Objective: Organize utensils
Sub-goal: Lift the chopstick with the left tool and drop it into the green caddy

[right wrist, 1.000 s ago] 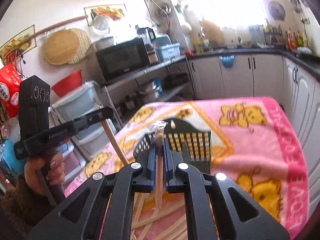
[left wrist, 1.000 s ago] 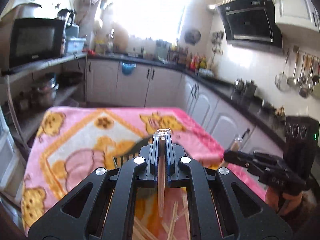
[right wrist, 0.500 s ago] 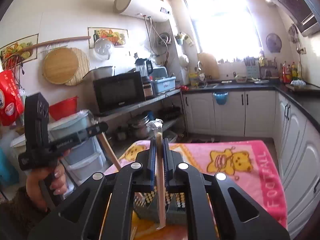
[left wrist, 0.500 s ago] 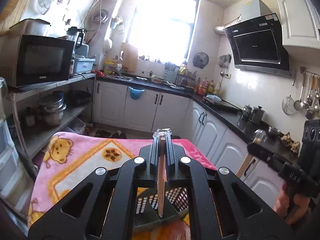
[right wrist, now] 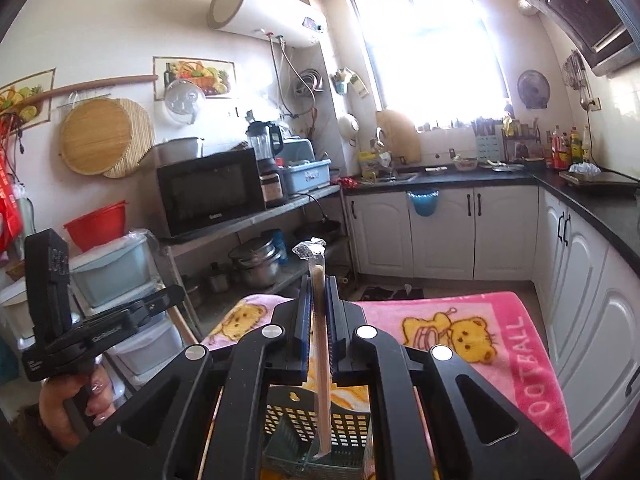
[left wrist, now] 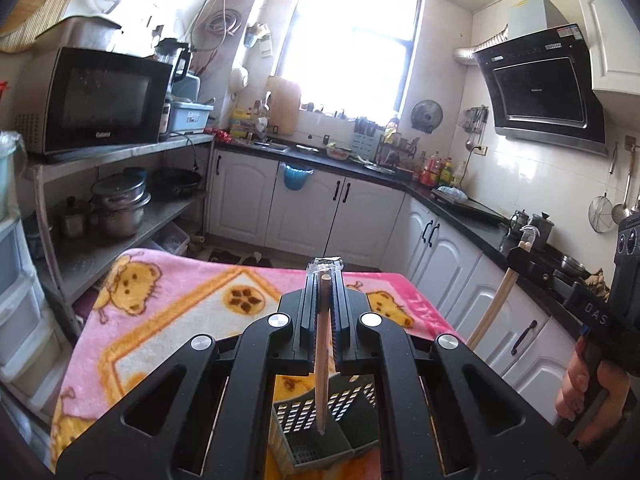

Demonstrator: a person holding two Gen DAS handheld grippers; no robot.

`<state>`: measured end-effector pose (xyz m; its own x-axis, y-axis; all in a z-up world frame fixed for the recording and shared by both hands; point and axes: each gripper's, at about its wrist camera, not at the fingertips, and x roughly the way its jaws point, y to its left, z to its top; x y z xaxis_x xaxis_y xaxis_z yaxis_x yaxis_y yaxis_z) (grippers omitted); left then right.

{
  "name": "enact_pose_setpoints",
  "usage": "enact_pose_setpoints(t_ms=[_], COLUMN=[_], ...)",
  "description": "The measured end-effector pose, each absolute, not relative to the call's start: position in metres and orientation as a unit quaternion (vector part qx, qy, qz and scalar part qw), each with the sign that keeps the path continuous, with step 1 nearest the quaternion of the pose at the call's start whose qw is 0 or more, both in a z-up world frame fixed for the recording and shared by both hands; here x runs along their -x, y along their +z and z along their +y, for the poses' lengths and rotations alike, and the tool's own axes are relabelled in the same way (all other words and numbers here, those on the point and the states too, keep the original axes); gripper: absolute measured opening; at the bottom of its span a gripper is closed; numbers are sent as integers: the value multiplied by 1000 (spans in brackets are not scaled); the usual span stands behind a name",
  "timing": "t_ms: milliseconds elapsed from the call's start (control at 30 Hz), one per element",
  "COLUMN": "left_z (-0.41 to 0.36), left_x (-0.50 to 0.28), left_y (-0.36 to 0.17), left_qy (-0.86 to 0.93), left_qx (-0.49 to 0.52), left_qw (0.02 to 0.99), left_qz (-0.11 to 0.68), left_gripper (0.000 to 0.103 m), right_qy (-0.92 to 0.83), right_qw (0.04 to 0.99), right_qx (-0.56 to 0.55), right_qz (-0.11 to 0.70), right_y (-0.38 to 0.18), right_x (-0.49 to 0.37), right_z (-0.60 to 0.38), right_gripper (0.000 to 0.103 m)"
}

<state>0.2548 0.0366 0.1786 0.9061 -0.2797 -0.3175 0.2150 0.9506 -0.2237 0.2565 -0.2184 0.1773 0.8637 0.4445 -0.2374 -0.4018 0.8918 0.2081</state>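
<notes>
Kitchen cabinets and a pink teddy-bear blanket covering the surface (left wrist: 168, 312) fill the background. Left gripper (left wrist: 325, 280) is clamped on a bare wooden chopstick (left wrist: 322, 356) whose lower tip hangs over a dark perforated plastic utensil basket (left wrist: 340, 412) on the blanket. Right gripper (right wrist: 318, 292) pinches a plastic-wrapped wooden chopstick (right wrist: 321, 368), its lower end above that same basket.
</notes>
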Motion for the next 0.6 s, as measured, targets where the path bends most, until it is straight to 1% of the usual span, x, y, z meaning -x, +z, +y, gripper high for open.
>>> enact_pose_setpoints(t_ms=[267, 500, 567, 600], left_z=[36, 28, 28, 29], left_x=[-255, -256, -255, -255], left_y=[147, 124, 118, 116], left_qy=[-119, -127, -127, -127], left_qx=[91, 83, 86, 88], left_qw=[971, 968, 967, 966], left_qz=[185, 200, 204, 206], left_gripper=[3, 3, 3, 3], right_qy=[201, 183, 177, 174], right_qw=[963, 964, 963, 963], right_qx=[-89, -99, -105, -109], right_qz=[157, 167, 172, 173], right_y=[138, 118, 114, 111], right_x=[-265, -265, -264, -262], right_z=[-212, -213, -218, -220], right_gripper=[7, 8, 15, 22])
